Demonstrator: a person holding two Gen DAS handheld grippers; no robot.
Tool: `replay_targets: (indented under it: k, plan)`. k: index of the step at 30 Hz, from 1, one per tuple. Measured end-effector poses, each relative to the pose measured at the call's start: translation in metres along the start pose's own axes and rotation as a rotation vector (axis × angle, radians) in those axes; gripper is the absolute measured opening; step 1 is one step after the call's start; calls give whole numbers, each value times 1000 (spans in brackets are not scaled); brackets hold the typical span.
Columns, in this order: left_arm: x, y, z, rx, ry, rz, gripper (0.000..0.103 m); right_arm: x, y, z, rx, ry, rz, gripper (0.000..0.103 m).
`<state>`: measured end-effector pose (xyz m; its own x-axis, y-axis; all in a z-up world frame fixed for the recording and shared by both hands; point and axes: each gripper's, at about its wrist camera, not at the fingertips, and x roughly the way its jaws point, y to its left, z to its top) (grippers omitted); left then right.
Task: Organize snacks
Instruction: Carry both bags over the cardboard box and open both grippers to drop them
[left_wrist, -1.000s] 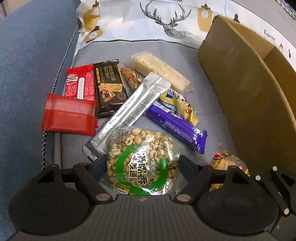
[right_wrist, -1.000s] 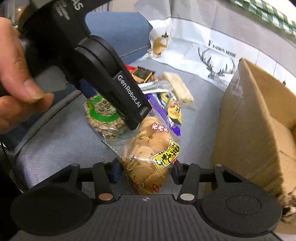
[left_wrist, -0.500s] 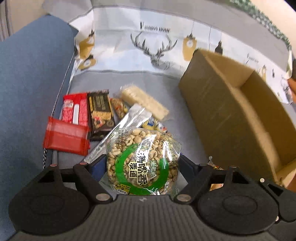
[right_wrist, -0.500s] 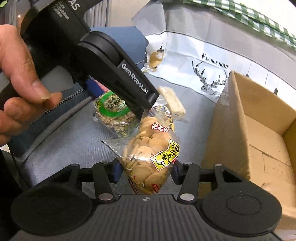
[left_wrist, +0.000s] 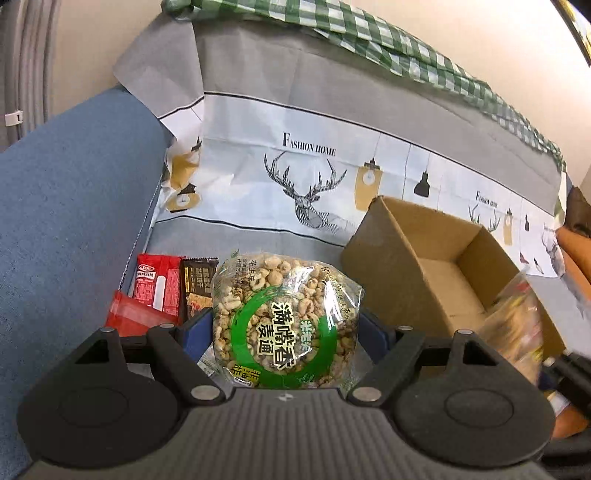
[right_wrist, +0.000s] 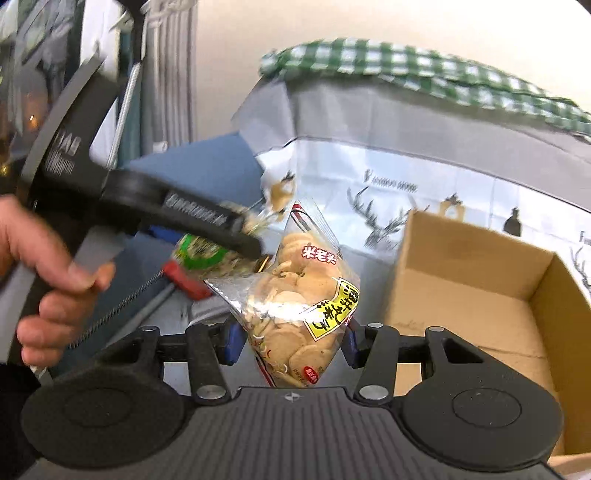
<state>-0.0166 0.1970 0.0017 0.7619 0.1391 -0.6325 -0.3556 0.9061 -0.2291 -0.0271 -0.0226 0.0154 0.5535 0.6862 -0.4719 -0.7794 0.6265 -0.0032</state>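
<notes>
My left gripper (left_wrist: 286, 332) is shut on a round puffed-grain snack pack with a green ring label (left_wrist: 284, 317), held up above the sofa seat. My right gripper (right_wrist: 293, 339) is shut on a clear bag of small round crackers (right_wrist: 299, 306), held in the air left of the open cardboard box (right_wrist: 480, 295). The box (left_wrist: 436, 266) stands on the seat, open and seemingly empty. The cracker bag shows blurred in the left wrist view (left_wrist: 517, 325). The left gripper's body (right_wrist: 147, 206) and the snack pack (right_wrist: 201, 253) show in the right wrist view.
A red packet (left_wrist: 129, 317), a red-and-white bar (left_wrist: 157, 284) and a dark bar (left_wrist: 197, 288) lie on the grey seat left of the box. A deer-print cloth (left_wrist: 314, 184) covers the sofa back. The blue armrest (left_wrist: 66, 229) is at the left.
Both grippers have risen from the seat with their snacks and tilted up, so the sofa back and the box's open inside now show. The other snacks have dropped out of sight below.
</notes>
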Motion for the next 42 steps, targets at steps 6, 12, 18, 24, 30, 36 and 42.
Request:
replay_targets:
  k: [6, 12, 18, 24, 30, 36, 42]
  plan:
    - [0, -15, 2, 22, -24, 21, 85, -23, -51, 26, 40, -60, -48, 52]
    - [-1, -33, 2, 31, -66, 30, 85, -25, -106, 39, 24, -99, -141, 52]
    - [-4, -57, 6, 15, -139, 10, 85, -18, -153, 17, 158, -71, -201, 52]
    - [2, -95, 8, 23, -208, -37, 85, -19, -171, 3, 179, -59, -245, 52]
    - [15, -152, 2, 141, -259, -108, 85, -17, -188, -6, 165, -42, -292, 52]
    - [44, -185, 4, 238, -255, -150, 85, -28, -209, -16, 194, -48, -357, 52]
    - [53, -185, 6, 201, -209, -176, 85, -29, -227, -24, 232, -23, -388, 52]
